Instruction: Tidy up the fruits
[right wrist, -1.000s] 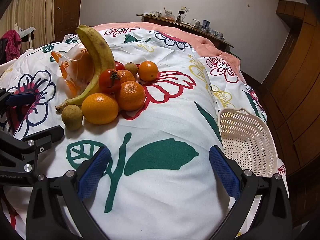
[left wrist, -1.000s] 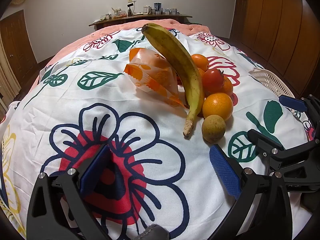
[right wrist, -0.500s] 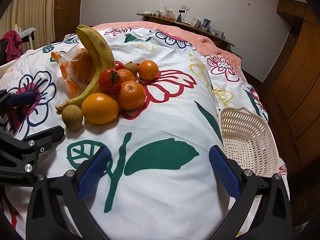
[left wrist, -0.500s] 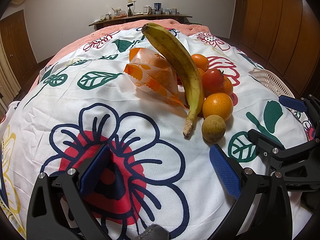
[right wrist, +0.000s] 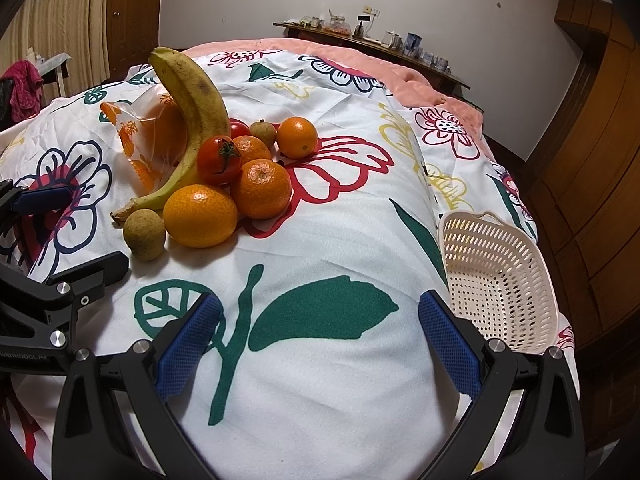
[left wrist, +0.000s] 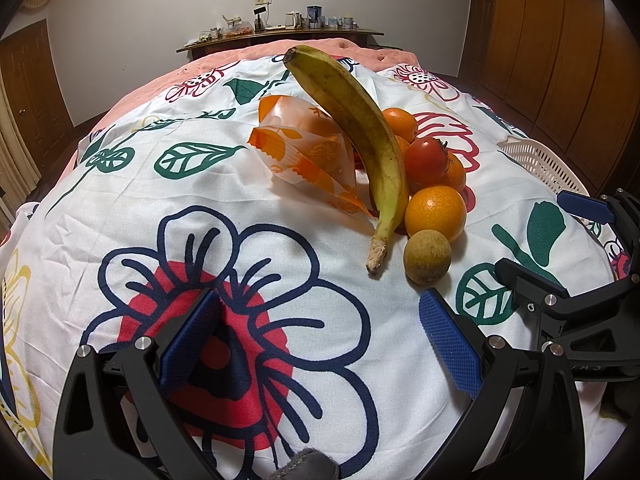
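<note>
A pile of fruit lies on a flowered cloth: a banana (left wrist: 360, 136) (right wrist: 192, 120) leaning over an orange-printed plastic bag (left wrist: 308, 156) (right wrist: 148, 140), a red tomato (left wrist: 426, 160) (right wrist: 218, 160), several oranges (left wrist: 436, 212) (right wrist: 200, 216) and a brown round fruit (left wrist: 427, 257) (right wrist: 144, 234). A cream perforated basket (right wrist: 496, 280) (left wrist: 540, 160) stands empty to the right. My left gripper (left wrist: 320, 336) is open and empty, short of the pile. My right gripper (right wrist: 318, 340) is open and empty, between the pile and the basket.
The cloth (right wrist: 320, 380) covers a bed with a pink blanket (left wrist: 248, 52) at the far end. A shelf of small items (left wrist: 280, 32) runs along the back wall. Wooden wardrobe doors (right wrist: 592, 152) stand on the right.
</note>
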The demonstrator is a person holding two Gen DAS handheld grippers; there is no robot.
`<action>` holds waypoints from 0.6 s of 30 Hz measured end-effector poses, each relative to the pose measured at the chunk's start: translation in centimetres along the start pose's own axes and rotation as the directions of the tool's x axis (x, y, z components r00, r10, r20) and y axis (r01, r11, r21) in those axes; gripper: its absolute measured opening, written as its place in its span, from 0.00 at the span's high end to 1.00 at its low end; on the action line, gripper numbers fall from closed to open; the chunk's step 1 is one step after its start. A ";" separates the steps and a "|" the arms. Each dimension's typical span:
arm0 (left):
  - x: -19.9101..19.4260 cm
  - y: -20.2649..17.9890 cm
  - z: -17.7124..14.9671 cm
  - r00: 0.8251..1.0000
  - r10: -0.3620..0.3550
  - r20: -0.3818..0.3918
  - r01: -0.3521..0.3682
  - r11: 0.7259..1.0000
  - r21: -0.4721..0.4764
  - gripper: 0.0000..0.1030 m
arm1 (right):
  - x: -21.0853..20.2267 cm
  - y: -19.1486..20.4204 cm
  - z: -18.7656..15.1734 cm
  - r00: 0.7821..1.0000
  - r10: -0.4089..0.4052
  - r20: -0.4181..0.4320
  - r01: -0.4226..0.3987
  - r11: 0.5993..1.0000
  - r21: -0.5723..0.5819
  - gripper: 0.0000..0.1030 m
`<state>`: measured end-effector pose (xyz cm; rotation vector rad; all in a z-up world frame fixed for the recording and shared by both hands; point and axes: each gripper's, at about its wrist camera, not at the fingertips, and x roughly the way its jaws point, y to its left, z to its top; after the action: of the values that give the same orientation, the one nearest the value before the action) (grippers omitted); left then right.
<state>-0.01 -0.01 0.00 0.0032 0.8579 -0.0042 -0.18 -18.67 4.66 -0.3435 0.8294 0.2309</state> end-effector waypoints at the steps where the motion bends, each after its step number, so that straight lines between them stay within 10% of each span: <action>1: 0.0 0.0 0.0 1.000 0.000 0.000 0.000 1.000 0.000 0.02 | 0.0 0.0 0.0 1.000 0.001 -0.001 -0.001 1.000 0.000 0.05; 18: 0.2 -0.2 -0.1 1.000 -0.002 -0.004 0.002 1.000 0.002 0.02 | 0.0 -0.8 0.5 0.997 0.067 -0.049 -0.067 0.998 0.004 0.05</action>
<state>0.05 -0.17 -0.26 0.0038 0.8617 -0.0066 0.46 -19.24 5.13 -0.3210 0.8908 0.2847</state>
